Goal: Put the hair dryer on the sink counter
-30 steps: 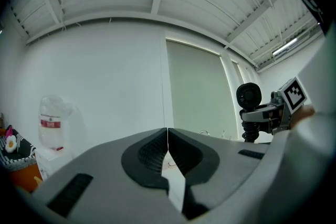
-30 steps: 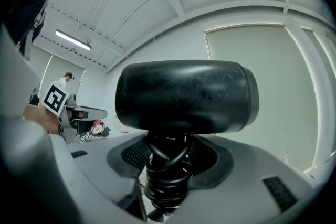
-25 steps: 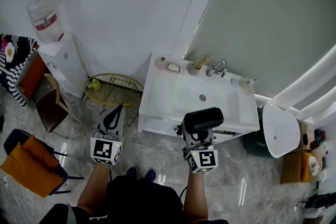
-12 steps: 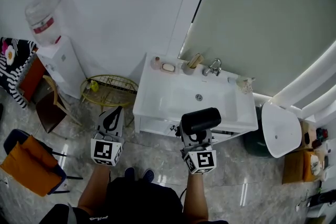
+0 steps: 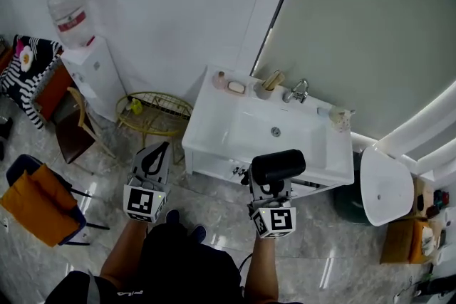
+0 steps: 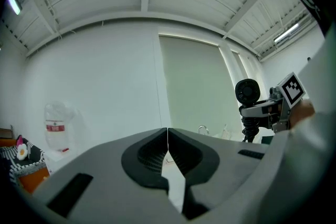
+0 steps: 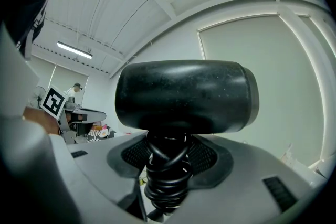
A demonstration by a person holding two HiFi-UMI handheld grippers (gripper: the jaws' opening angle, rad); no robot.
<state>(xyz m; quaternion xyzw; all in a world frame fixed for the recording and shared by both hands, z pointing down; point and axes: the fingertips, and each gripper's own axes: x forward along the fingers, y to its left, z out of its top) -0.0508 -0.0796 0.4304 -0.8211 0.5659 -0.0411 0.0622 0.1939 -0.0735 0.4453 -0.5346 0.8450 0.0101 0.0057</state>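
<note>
Nearest the person, the right tool (image 5: pixel 270 186) was clamped on the handle of the black hair dryer (image 5: pixel 278 165). Its pads closed on the coiled cord wound round that handle, and the barrel lay crosswise above the jaws. The left tool (image 5: pixel 157 153) was held level, well apart to the left. Its jaws were pressed together with nothing between them. Both tools hung over the grey marble floor (image 5: pixel 214 206), with the person's shoes (image 5: pixel 198 232) below.

The hair dryer was in the air and rested on nothing. In the head view it overlapped the near front edge of the white table (image 5: pixel 214 126). That table had a sunken basin (image 5: pixel 274 132). Along its back rim stood a soap dish (image 5: pixel 236 87), a cup (image 5: pixel 265 90) and a faucet (image 5: pixel 296 92).

Left of the table was a gold wire rack (image 5: pixel 153 114). Beyond it stood a wooden chair (image 5: pixel 71 135) and a white water dispenser (image 5: pixel 96 75) with its bottle on top, against the wall. A chair with an orange cushion (image 5: pixel 32 204) stood at the far left.
</note>
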